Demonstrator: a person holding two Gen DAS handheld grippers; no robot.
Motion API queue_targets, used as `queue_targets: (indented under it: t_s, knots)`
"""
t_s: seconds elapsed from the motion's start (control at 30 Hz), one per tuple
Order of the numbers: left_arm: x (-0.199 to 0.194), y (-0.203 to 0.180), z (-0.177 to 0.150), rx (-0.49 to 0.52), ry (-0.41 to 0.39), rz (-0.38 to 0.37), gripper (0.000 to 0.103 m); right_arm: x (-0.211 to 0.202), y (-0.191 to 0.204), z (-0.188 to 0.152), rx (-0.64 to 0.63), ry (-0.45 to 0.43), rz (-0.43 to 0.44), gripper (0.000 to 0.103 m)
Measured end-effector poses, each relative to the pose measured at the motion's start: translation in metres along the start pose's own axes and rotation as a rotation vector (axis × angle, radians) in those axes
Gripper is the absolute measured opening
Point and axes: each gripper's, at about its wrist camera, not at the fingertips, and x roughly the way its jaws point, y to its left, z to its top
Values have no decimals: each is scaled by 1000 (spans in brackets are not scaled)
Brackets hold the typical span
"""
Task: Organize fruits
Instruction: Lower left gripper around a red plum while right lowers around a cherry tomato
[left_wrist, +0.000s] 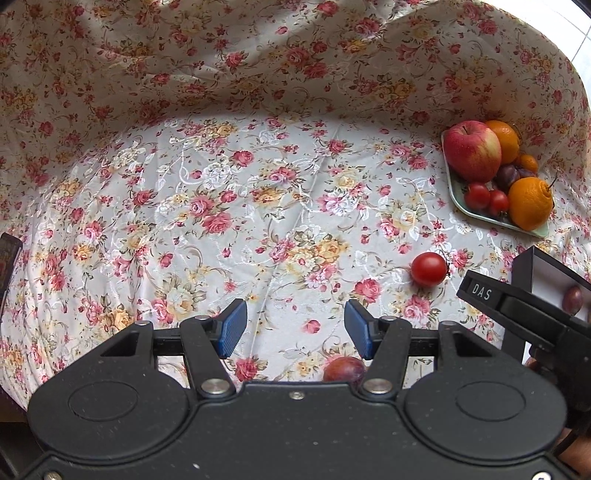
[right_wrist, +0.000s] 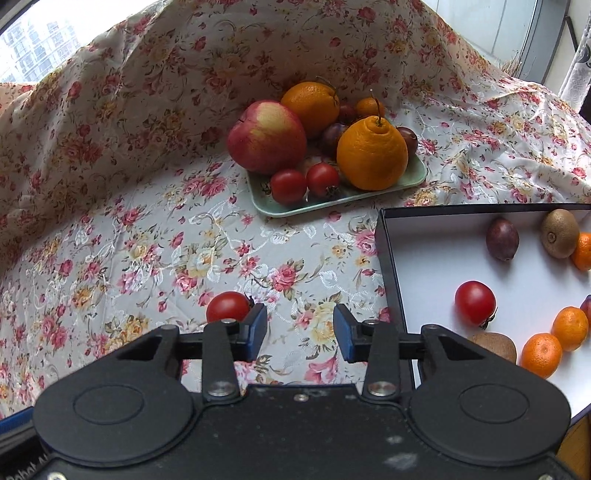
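Note:
My left gripper (left_wrist: 295, 328) is open and empty above the floral cloth; a plum (left_wrist: 343, 369) lies just under its right finger. A loose cherry tomato (left_wrist: 429, 269) lies to the right on the cloth; it also shows in the right wrist view (right_wrist: 228, 307), just left of my right gripper (right_wrist: 300, 330), which is open and empty. A green tray (right_wrist: 419, 175) at the back holds an apple (right_wrist: 266, 137), oranges, plums and two tomatoes. A black box (right_wrist: 388, 266) on the right holds a tomato (right_wrist: 474, 302), a plum, kiwis and mandarins.
The floral cloth (left_wrist: 221, 221) covers the table and rises as a wall behind and at both sides. The right gripper's body (left_wrist: 517, 306) reaches in at the right of the left wrist view, beside the box (left_wrist: 521, 280).

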Motion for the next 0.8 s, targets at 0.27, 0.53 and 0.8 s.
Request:
queue_targets:
  t_s: [0.27, 0.53, 0.8]
  knots:
    - [13, 13, -7, 35, 45, -15, 62, 0, 5, 1, 9, 58, 91, 40]
    - [21, 11, -21, 88, 80, -71, 62, 3, 10, 5, 31, 110, 140, 36]
    - [27, -3, -30, 115, 111, -145, 62, 3, 1, 17, 117, 126, 184, 36]
